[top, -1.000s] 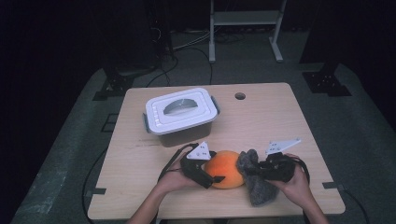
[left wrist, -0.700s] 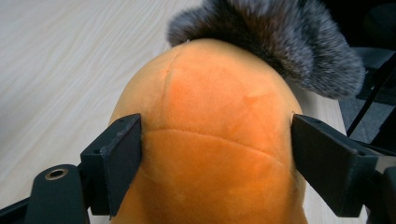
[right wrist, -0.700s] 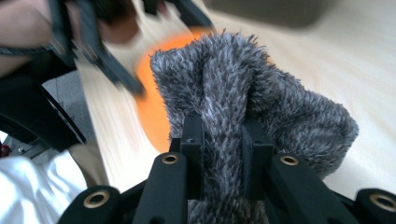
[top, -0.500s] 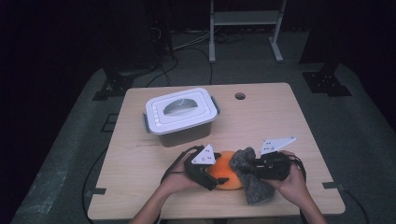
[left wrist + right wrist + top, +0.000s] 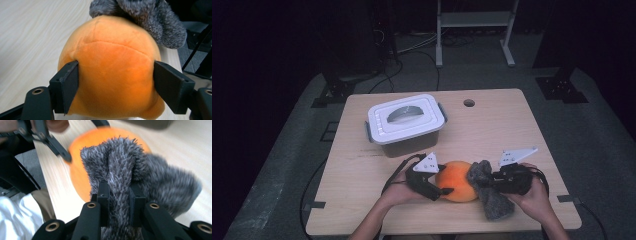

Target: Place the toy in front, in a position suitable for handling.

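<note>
A round orange plush ball (image 5: 456, 181) lies near the table's front edge. My left gripper (image 5: 444, 191) comes at it from the left, and in the left gripper view its jaws (image 5: 116, 72) press into both sides of the ball (image 5: 112, 50). A grey furry piece (image 5: 492, 197) leans against the ball's right side and trails toward the front edge. My right gripper (image 5: 486, 181) is shut on a fold of that fur (image 5: 120, 170), which is pinched between the jaws in the right gripper view (image 5: 118, 192), with the orange ball (image 5: 80, 175) behind it.
A white plastic box (image 5: 406, 122) with a clip-on lid stands at the back left of the wooden table (image 5: 512, 130). A small round hole (image 5: 469, 103) sits near the far edge. Dark floor, cables and a metal stand lie beyond the table.
My left gripper has edged slightly right against the ball. The right gripper swayed left and back. Both holds are unchanged.
</note>
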Motion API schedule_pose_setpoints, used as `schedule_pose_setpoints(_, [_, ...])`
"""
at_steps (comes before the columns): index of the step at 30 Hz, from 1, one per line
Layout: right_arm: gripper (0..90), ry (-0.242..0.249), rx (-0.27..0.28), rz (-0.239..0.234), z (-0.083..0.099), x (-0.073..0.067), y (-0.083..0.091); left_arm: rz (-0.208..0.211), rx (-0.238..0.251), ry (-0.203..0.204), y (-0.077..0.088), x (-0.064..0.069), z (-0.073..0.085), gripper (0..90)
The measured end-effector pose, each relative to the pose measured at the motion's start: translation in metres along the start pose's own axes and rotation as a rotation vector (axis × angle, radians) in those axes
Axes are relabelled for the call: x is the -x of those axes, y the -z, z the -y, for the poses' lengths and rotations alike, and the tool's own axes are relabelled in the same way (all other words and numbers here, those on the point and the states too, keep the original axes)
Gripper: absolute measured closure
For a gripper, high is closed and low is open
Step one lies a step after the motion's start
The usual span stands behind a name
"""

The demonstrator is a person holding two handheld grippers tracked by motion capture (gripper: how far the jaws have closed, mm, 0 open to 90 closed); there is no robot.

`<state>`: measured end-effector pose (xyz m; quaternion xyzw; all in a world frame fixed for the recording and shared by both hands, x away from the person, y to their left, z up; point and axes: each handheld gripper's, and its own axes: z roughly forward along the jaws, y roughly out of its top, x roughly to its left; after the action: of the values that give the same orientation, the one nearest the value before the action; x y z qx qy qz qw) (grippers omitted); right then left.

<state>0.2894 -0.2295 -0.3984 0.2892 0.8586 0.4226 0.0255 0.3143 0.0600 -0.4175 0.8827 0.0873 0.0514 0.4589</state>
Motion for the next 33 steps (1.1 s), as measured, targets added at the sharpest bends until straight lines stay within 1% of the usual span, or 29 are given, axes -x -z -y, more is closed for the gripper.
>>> schedule_pose_setpoints(2, [74.7,0.021,0.039,-0.018,-0.008,-0.008,0.005,-0.004,0.011,-0.033,-0.002,0.005,-0.004,23.8])
schedule_pose_setpoints(3, [74.7,0.038,0.05,-0.018,-0.013,-0.013,0.006,-0.003,0.012,-0.044,-0.004,0.008,-0.006,23.7])
schedule_pose_setpoints(5, [74.6,0.068,0.049,-0.016,-0.02,-0.02,0.004,-0.012,0.003,-0.079,-0.006,0.012,-0.01,23.3])
schedule_pose_setpoints(7, [74.6,0.09,0.022,-0.007,-0.023,-0.023,-0.002,-0.015,-0.004,-0.079,-0.006,0.013,-0.01,20.8])
schedule_pose_setpoints(8, [74.6,0.089,0.01,-0.005,-0.022,-0.022,-0.005,-0.018,-0.008,-0.072,-0.006,0.012,-0.009,18.7])
schedule_pose_setpoints(9, [74.7,0.082,0.007,-0.008,-0.019,-0.02,-0.007,-0.021,-0.009,-0.062,-0.006,0.011,-0.009,15.9])
schedule_pose_setpoints(11, [74.8,0.067,0.001,-0.018,-0.015,-0.016,-0.008,-0.023,-0.007,-0.026,-0.005,0.007,-0.008,10.5])
schedule_pose_setpoints(13, [74.8,0.052,-0.003,-0.023,-0.011,-0.013,-0.005,-0.008,-0.003,-0.002,-0.004,0.005,-0.006,10.4])
schedule_pose_setpoints(15, [74.8,0.045,-0.02,-0.019,-0.008,-0.01,-0.004,0.005,-0.009,0.003,-0.004,0.004,-0.006,13.5])
schedule_pose_setpoints(16, [74.8,0.044,-0.029,-0.018,-0.007,-0.01,-0.004,0.012,-0.009,-0.003,-0.003,0.004,-0.005,16.7])
schedule_pose_setpoints(17, [74.8,0.039,-0.036,-0.021,-0.007,-0.01,-0.003,0.006,-0.004,-0.01,-0.003,0.005,-0.005,22.2])
schedule_pose_setpoints(19, [74.8,0.039,-0.041,-0.021,-0.008,-0.01,-0.002,-0.002,0.0,-0.021,-0.003,0.006,-0.006,25.3])
schedule_pose_setpoints(20, [74.8,0.043,-0.031,-0.014,-0.01,-0.013,0.001,-0.004,0.007,-0.026,-0.002,0.007,-0.007,26.6])
schedule_pose_setpoints(21, [74.8,0.056,-0.009,-0.014,-0.013,-0.016,0.004,0.0,0.013,-0.032,-0.003,0.008,-0.008,27.1])
schedule_pose_setpoints(23, [74.8,0.073,0.028,-0.035,-0.02,-0.023,0.008,0.006,0.026,-0.04,-0.005,0.011,-0.01,27.0])
schedule_pose_setpoints(25, [74.8,0.104,0.039,-0.035,-0.028,-0.032,0.006,0.005,0.036,-0.06,-0.008,0.016,-0.013,26.4])
schedule_pose_setpoints(27, [74.8,0.115,0.033,-0.036,-0.032,-0.035,0.001,0.002,0.031,-0.078,-0.01,0.019,-0.015,25.0])
schedule_pose_setpoints(29, [74.8,0.121,0.003,-0.033,-0.032,-0.035,-0.007,-0.002,0.017,-0.087,-0.011,0.02,-0.014,23.3])
schedule_pose_setpoints(30, [74.8,0.112,0.003,-0.045,-0.031,-0.034,-0.009,0.002,0.016,-0.088,-0.011,0.019,-0.013,23.2])
schedule_pose_setpoints(31, [74.8,0.105,0.0,-0.056,-0.03,-0.032,-0.01,0.006,0.02,-0.08,-0.01,0.018,-0.011,23.3])
schedule_pose_setpoints(32, [74.8,0.107,-0.01,-0.059,-0.028,-0.031,-0.009,0.005,0.016,-0.079,-0.01,0.017,-0.011,23.3])
schedule_pose_setpoints(33, [74.8,0.103,-0.014,-0.053,-0.028,-0.03,-0.008,0.007,0.021,-0.068,-0.01,0.017,-0.01,23.3])
